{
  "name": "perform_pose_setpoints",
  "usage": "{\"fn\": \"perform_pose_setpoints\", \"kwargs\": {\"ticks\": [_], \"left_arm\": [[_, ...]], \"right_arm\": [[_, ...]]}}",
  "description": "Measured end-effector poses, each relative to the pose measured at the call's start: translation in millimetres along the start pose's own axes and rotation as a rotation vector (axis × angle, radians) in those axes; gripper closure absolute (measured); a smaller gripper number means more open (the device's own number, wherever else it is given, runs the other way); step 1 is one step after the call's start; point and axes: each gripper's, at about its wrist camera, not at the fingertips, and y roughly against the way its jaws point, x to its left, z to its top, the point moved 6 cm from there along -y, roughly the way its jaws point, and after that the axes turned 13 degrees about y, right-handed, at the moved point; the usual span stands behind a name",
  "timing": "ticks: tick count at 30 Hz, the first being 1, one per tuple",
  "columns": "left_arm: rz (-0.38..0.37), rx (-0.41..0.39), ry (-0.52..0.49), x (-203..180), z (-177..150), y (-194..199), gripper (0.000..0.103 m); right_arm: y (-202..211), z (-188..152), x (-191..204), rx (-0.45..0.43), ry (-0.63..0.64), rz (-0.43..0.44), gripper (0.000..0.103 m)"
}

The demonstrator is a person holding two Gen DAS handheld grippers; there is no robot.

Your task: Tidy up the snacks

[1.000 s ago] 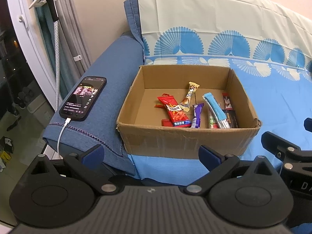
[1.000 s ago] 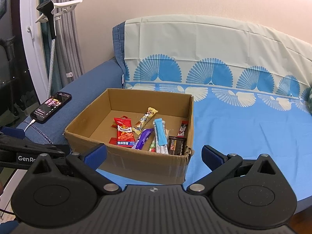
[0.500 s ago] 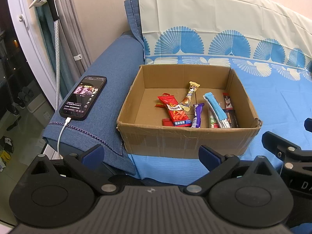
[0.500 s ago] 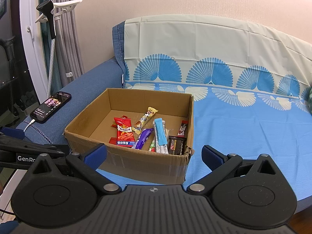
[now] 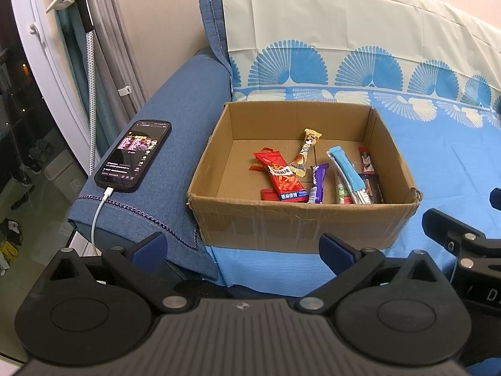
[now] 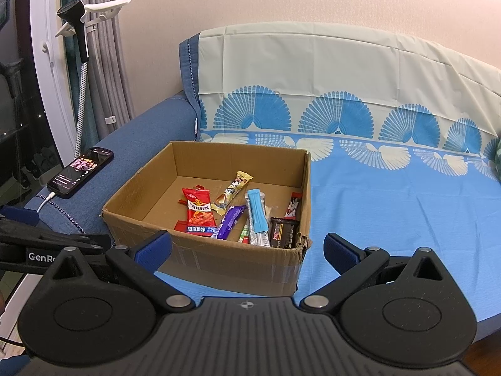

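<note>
An open cardboard box (image 5: 291, 225) (image 6: 238, 260) stands on the blue sofa cover. Inside lie several snacks: a red packet (image 5: 283, 178) (image 6: 198, 211), a beige bar (image 5: 305, 150) (image 6: 233, 189), a purple bar (image 5: 318, 183) (image 6: 230, 221), a light blue stick (image 5: 347, 172) (image 6: 256, 210) and a dark chocolate bar (image 6: 283, 233). My left gripper (image 5: 242, 246) is open and empty, in front of the box. My right gripper (image 6: 247, 247) is open and empty, in front of the box's near right corner.
A phone (image 5: 134, 155) (image 6: 81, 174) with a lit screen lies on the blue sofa arm, plugged into a white cable (image 5: 97, 219). A garment steamer on its stand (image 6: 80, 28) is at the far left by the window. Bare sofa cover (image 6: 391, 203) lies right of the box.
</note>
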Motion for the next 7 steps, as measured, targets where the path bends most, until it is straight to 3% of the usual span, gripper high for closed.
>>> {"fn": "perform_pose_setpoints", "kwargs": {"ticks": [7], "left_arm": [[0.013,-0.021,0.006,1.7,1.2,-0.6,0.0]], "right_arm": [[-4.1,-1.4,1.2,0.007,-0.001,0.005,0.001]]}}
